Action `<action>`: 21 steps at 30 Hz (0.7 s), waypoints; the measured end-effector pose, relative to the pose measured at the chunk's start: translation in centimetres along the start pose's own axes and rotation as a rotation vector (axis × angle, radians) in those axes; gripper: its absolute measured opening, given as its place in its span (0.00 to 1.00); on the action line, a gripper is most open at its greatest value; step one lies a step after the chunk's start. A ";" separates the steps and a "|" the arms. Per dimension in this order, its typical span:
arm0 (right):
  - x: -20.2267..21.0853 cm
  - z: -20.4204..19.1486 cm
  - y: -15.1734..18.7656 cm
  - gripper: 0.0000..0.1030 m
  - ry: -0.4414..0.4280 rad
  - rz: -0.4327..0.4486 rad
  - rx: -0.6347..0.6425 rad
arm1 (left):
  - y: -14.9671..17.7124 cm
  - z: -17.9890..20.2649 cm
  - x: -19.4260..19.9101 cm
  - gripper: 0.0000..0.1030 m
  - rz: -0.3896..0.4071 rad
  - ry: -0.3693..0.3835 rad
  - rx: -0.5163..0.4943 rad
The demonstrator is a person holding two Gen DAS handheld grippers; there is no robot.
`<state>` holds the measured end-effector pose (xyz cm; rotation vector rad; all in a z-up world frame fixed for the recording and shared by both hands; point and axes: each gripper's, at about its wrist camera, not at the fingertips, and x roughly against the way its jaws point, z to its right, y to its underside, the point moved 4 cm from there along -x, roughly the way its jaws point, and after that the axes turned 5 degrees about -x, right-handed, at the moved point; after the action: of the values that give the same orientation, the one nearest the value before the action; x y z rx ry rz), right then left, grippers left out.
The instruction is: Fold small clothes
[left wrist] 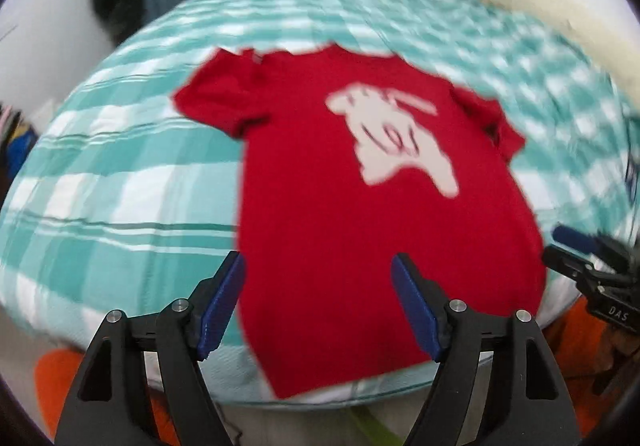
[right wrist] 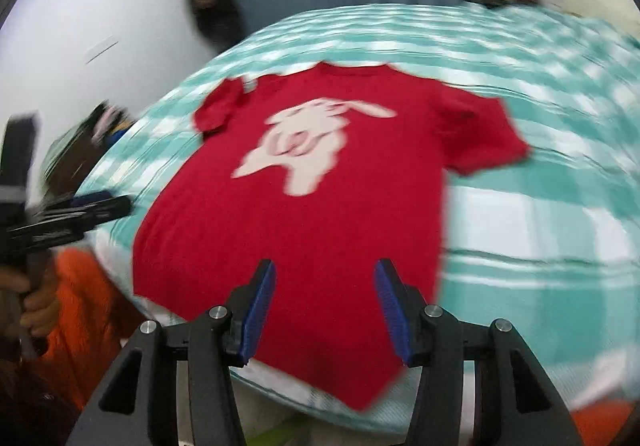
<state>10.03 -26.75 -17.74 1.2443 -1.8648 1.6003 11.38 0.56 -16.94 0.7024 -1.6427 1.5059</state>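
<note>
Lying flat mid-frame, soft red T-shirt (left wrist: pixel 360 206) with white print, on teal checked bedsheet (left wrist: pixel 120 186), left gripper (left wrist: pixel 318 306) and right gripper (right wrist: pixel 325 310) gaping, empty, blue ribbed pads.

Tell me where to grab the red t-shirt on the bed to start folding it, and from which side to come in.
Take the red t-shirt by its bottom hem, the edge nearest the person, one corner per gripper. It lies flat, print up, on the checked bedspread, collar far away, so coming in from the near edge of the bed looks easiest. The left gripper and right gripper are open, above that hem.
</note>
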 end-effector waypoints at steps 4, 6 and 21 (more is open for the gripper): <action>-5.3 2.3 3.6 0.45 0.048 -0.174 -0.073 | 4.0 -0.8 -4.4 0.73 -0.157 -0.042 0.002; -4.6 4.0 4.6 0.42 -0.012 -0.147 -0.174 | 5.1 -1.6 -4.3 0.79 -0.148 -0.064 0.006; -2.4 4.2 5.5 0.58 0.053 -0.167 -0.185 | 5.7 -2.1 -0.8 0.80 -0.122 -0.069 0.098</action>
<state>7.86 -29.97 -23.96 1.2289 -1.7807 1.3293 7.48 3.39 -20.81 0.9014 -1.5553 1.4969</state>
